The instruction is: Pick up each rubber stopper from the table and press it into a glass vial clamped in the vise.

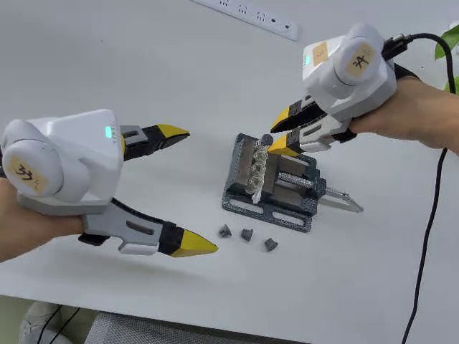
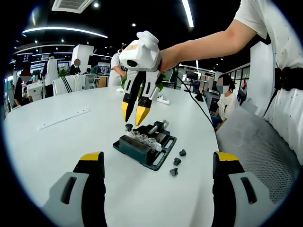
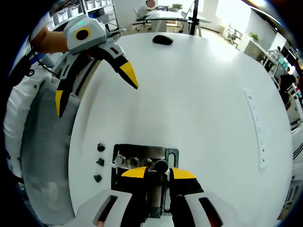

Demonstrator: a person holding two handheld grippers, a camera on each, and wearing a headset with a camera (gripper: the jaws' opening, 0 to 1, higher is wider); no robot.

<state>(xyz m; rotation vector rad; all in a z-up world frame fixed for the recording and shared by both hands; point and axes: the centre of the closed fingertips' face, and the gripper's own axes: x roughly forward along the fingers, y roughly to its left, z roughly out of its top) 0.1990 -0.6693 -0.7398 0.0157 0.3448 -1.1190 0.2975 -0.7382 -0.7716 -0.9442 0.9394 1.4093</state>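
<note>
Three stubby dark-grey rubber stoppers (image 1: 246, 234) lie beside the dark metal vise (image 1: 285, 209), which clamps clear glass vials (image 1: 257, 170). The left gripper (image 1: 200, 190) and right gripper (image 1: 273, 139) are both released and empty.

vise (image 3: 142, 151) partly hidden behind right gripper (image 3: 158, 174), power strip (image 1: 251, 14) cut off

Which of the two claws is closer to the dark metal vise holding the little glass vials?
Right. The right claw hangs just above the dark grey metal vise, over its glass vials; the left claw, spread wide, is well off to one side.
</note>
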